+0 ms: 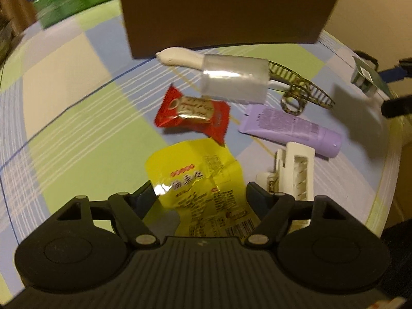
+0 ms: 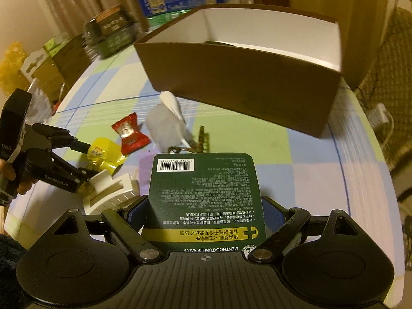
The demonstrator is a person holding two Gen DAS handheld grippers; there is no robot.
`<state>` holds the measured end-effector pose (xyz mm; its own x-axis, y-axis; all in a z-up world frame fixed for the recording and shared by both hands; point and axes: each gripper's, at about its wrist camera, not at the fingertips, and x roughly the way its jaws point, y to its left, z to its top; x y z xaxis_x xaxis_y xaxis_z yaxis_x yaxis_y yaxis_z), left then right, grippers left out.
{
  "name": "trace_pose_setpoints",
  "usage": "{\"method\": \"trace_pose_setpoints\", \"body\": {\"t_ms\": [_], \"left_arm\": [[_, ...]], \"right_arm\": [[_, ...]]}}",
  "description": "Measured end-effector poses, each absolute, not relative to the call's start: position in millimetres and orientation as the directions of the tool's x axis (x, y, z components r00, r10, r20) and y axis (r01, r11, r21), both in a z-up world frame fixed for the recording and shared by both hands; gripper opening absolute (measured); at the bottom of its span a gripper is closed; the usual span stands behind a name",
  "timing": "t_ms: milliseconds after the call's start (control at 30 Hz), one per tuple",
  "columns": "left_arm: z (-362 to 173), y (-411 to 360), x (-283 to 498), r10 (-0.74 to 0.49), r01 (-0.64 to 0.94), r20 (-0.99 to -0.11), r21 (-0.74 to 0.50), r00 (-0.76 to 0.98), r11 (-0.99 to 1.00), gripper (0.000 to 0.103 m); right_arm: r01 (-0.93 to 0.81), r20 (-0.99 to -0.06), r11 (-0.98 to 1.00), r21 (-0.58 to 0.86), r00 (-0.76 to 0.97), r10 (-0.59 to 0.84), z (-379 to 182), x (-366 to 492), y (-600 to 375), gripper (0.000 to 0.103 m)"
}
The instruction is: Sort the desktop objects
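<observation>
Nearest the right wrist camera, the green lip-salve card is seen clamped between the jaws of the right gripper, which are set wide across the card's width. The brown box lies at about twelve to one o'clock, its white inside open.

For a clean drop, the card is best carried over the near wall and released only once it is well above the opening.

In the left wrist view, the yellow snack packet is straddled by the left gripper, part-way open; firm pad contact cannot be confirmed, so the packet is judged not yet gripped. A squeeze across its crinkled middle is advised, with the white hair claw at three o'clock kept clear. The red candy lies at twelve.
</observation>
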<state>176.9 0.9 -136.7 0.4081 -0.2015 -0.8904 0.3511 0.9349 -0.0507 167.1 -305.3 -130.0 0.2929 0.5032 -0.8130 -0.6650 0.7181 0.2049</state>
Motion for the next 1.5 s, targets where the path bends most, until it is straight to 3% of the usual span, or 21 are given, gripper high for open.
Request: {"method": "trace_pose_setpoints", "body": {"t_ms": [133, 300, 400, 633, 800, 867, 900, 933, 1067, 1200, 1300, 1500], "left_arm": [[-136, 0, 173, -0.210, 0.379, -0.878, -0.036, 0.429, 0.925, 0.062], [-128, 11, 168, -0.230, 0.353, -0.865, -0.066, 0.447, 0.933, 0.043], [-124, 9, 165, -0.222, 0.357, -0.873, -0.060, 0.433, 0.932, 0.042], [-97, -6, 160, -0.223, 0.383, -0.862, -0.036, 0.455, 0.923, 0.028], [-93, -18, 159, -0.186, 0.409, -0.865, 0.024, 0.465, 0.912, 0.026], [-87, -24, 158, -0.189, 0.420, -0.860, 0.033, 0.474, 0.907, 0.021], [-84, -26, 158, -0.198, 0.424, -0.856, 0.027, 0.478, 0.905, 0.011], [-82, -28, 159, -0.207, 0.429, -0.857, 0.018, 0.472, 0.903, 0.009], [-87, -38, 162, -0.178, 0.435, -0.868, 0.047, 0.464, 0.899, 0.013], [-91, -33, 169, -0.200, 0.400, -0.886, -0.018, 0.418, 0.916, 0.030], [-92, -27, 171, -0.250, 0.369, -0.887, -0.099, 0.388, 0.924, 0.029], [-91, -28, 165, -0.242, 0.365, -0.890, -0.093, 0.387, 0.926, 0.030]], "right_arm": [[-0.637, -0.814, 0.743, 0.206, 0.310, 0.491, -130, 162, -314, 0.087], [-0.617, -0.815, 0.759, 0.208, 0.320, 0.483, -130, 158, -317, 0.087], [-0.614, -0.815, 0.762, 0.208, 0.322, 0.482, -130, 157, -315, 0.087], [-0.618, -0.809, 0.760, 0.200, 0.334, 0.485, -128, 158, -309, 0.087], [-0.614, -0.805, 0.763, 0.203, 0.339, 0.487, -127, 156, -310, 0.087], [-0.609, -0.805, 0.767, 0.203, 0.342, 0.485, -127, 156, -313, 0.087], [-0.605, -0.805, 0.770, 0.204, 0.343, 0.483, -128, 156, -314, 0.087], [-0.600, -0.806, 0.773, 0.204, 0.345, 0.481, -128, 156, -315, 0.087], [-0.587, -0.807, 0.783, 0.208, 0.350, 0.476, -130, 157, -320, 0.087], [-0.582, -0.803, 0.785, 0.212, 0.353, 0.479, -130, 156, -323, 0.087], [-0.572, -0.804, 0.792, 0.213, 0.357, 0.475, -131, 156, -325, 0.087], [-0.566, -0.806, 0.796, 0.217, 0.356, 0.473, -132, 157, -329, 0.087]]}}
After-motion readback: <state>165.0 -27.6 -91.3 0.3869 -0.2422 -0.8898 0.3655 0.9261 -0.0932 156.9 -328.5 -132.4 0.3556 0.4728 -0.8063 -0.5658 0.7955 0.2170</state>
